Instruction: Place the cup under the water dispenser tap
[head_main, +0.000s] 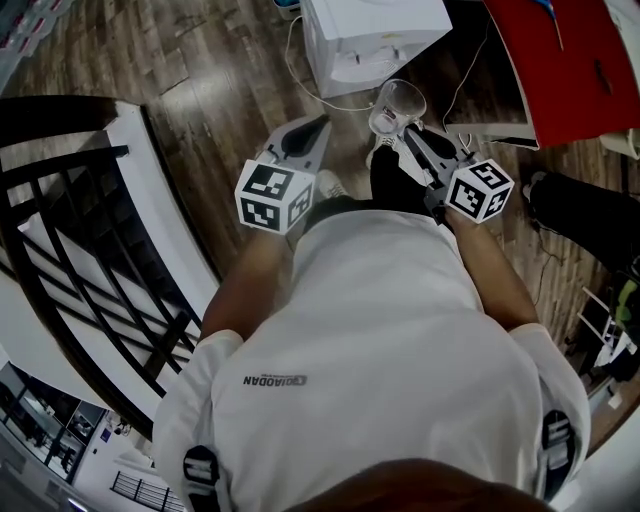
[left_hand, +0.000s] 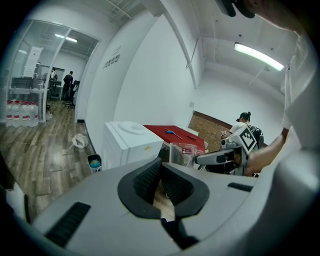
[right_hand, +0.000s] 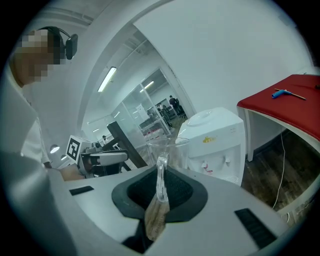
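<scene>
A clear plastic cup (head_main: 398, 103) is held upright in my right gripper (head_main: 400, 128), just in front of the white water dispenser (head_main: 370, 35) that stands on the wood floor. In the right gripper view the pads are shut on the cup's near side (right_hand: 167, 152), and the dispenser (right_hand: 215, 142) with its two taps (right_hand: 217, 161) stands beyond it to the right. My left gripper (head_main: 312, 128) hangs beside it to the left, jaws shut and empty. The left gripper view shows its closed tips (left_hand: 160, 167), with the cup (left_hand: 182, 154) and the dispenser (left_hand: 131, 142) beyond them.
A red-topped table (head_main: 570, 60) stands right of the dispenser. A white cable (head_main: 300, 75) trails over the floor by the dispenser. A black railing (head_main: 70, 250) runs along the left. Another person's dark legs (head_main: 590, 215) are at the right. A small bin (left_hand: 94, 161) sits beside the dispenser.
</scene>
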